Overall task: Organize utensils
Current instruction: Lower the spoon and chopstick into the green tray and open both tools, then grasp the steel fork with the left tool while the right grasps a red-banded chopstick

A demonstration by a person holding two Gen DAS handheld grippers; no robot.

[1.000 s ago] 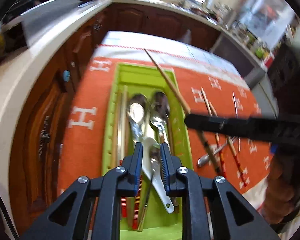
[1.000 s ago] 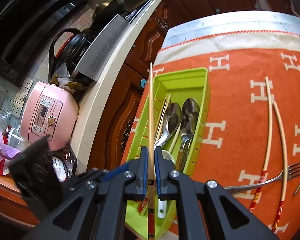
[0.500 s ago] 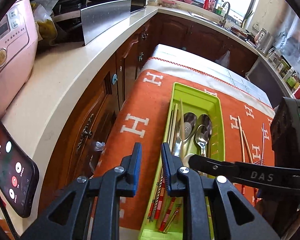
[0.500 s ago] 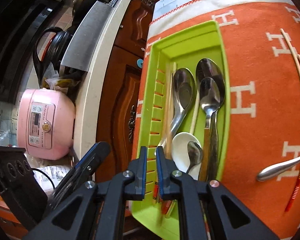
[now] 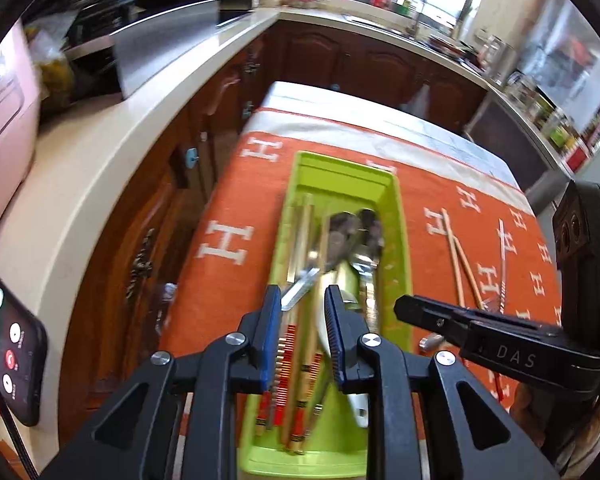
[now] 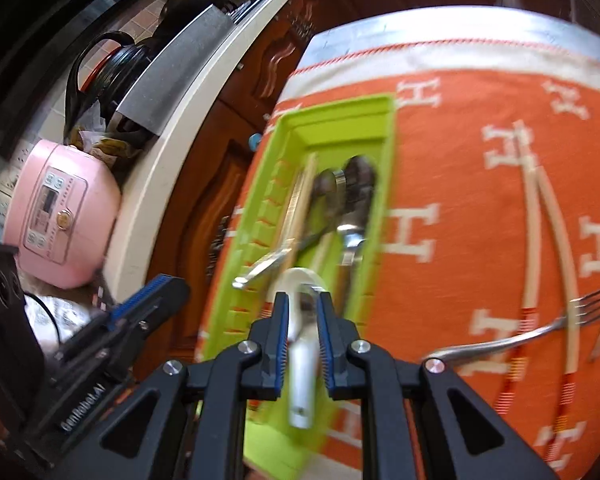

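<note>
Hovering over the green tray [image 5: 402, 216], both grippers' jaws are opening, gripping nothing. Spoons [image 6: 350, 236] lie below the right gripper [image 6: 303, 314]; chopsticks [image 5: 288, 356] below the left gripper [image 5: 302, 312]. Two chopsticks [image 6: 556, 224] and a fork [image 6: 540, 332] wait right of the jaws; a careless grab might knock them off the worktop.

I see the utensil tray [image 5: 402, 240] lying on the cloth [image 5: 236, 184] along the table's left edge, lengthwise toward the far end. In it, chopsticks [image 5: 300, 224] lie along its left side, spoons [image 5: 356, 236] to their right. On the cloth toward the table's right edge lie two more chopsticks [image 6: 540, 216], side by side, with a fork [image 6: 540, 332] across them at the near end.
</note>
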